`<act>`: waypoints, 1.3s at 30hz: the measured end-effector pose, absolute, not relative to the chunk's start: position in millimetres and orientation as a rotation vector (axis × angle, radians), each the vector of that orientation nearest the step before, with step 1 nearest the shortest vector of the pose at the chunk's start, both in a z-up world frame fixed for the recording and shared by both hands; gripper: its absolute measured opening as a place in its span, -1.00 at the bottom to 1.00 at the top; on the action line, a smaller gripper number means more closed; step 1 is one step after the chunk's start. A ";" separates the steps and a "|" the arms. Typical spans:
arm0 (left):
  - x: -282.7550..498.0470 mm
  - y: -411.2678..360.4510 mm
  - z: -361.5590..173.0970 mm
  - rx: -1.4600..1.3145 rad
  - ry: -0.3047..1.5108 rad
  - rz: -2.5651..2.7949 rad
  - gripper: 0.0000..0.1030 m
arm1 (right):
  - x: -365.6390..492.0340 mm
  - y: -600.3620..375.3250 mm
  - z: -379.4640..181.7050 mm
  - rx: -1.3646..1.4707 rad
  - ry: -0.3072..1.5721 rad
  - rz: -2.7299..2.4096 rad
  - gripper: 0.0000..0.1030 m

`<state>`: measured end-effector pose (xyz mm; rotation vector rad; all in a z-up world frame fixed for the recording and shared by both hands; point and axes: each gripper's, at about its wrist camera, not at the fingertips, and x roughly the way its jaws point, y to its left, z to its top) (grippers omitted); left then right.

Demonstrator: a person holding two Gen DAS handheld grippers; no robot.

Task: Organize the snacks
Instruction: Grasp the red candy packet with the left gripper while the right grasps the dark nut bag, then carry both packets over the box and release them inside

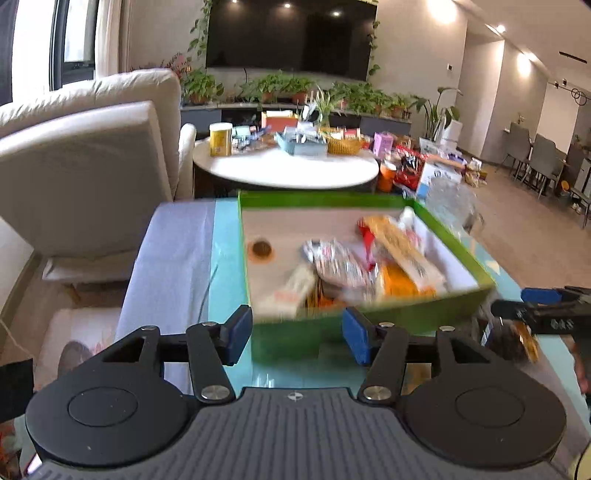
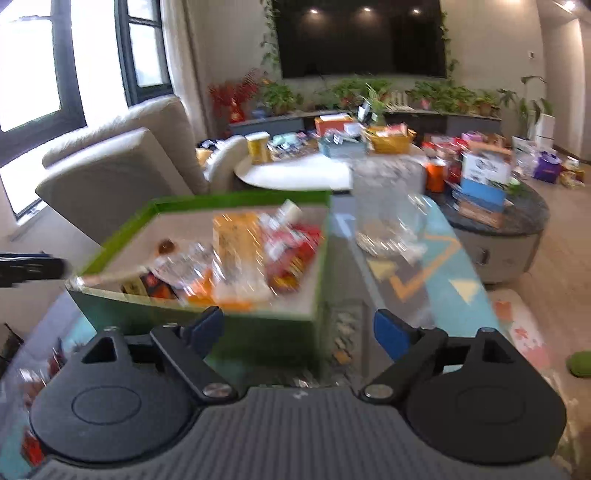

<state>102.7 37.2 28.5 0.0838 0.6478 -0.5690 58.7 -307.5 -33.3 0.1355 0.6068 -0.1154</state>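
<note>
Blurred beyond reading: snack packets (image 1: 369, 266) in green box (image 2: 258, 332); right hand-held gripper (image 1: 546, 314) cut off at edge.

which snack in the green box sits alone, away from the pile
The small round brown snack, lying by itself on the bare floor of the green box; the other packets are heaped together.

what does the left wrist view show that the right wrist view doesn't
Only the left wrist view shows the pale lilac cloth left of the box, and the right gripper entering from the right edge above a dark wrapped snack.

Only the right wrist view shows the window, a round dark side table, and a green object on the floor.

Both show the green cardboard box of blurred snack packets, the clear glass jar, the white round table, the cream sofa and the black television.
</note>
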 end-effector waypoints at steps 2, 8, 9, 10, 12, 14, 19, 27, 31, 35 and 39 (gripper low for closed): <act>92.2 42.5 22.0 0.091 0.669 -0.579 0.00 | 58.1 -309.9 -42.3 0.157 0.634 -0.129 0.28; 59.0 51.9 10.4 0.140 0.715 -0.617 0.00 | 68.3 -293.3 -55.9 0.174 0.683 -0.090 0.29; 54.2 52.4 8.8 0.148 0.726 -0.632 0.00 | 71.3 -287.2 -57.9 0.151 0.685 -0.098 0.29; 50.8 52.8 7.6 0.155 0.733 -0.644 0.00 | 71.0 -283.1 -60.7 0.128 0.686 -0.110 0.29; 40.5 52.1 4.2 0.183 0.740 -0.670 0.00 | 72.7 -276.1 -66.6 0.085 0.689 -0.127 0.29; 31.7 51.0 0.7 0.212 0.743 -0.702 0.00 | 72.9 -271.3 -71.8 0.065 0.681 -0.142 0.29; 14.9 52.0 -10.6 0.274 0.762 -0.786 0.00 | 69.2 -273.4 -77.2 0.054 0.660 -0.169 0.28; 4.4 62.1 -24.4 0.342 0.791 -0.817 0.00 | 60.5 -276.6 -74.2 0.117 0.679 -0.128 0.27; 4.9 66.5 -28.5 0.358 0.801 -0.824 0.00 | 50.3 -272.1 -68.0 0.129 0.658 -0.112 0.27; 5.4 68.7 -32.9 0.373 0.793 -0.832 0.00 | 42.6 -270.2 -57.9 0.138 0.627 -0.102 0.27; 6.1 71.3 -38.1 0.362 0.784 -0.838 0.00 | 38.1 -270.3 -48.9 0.138 0.602 -0.099 0.27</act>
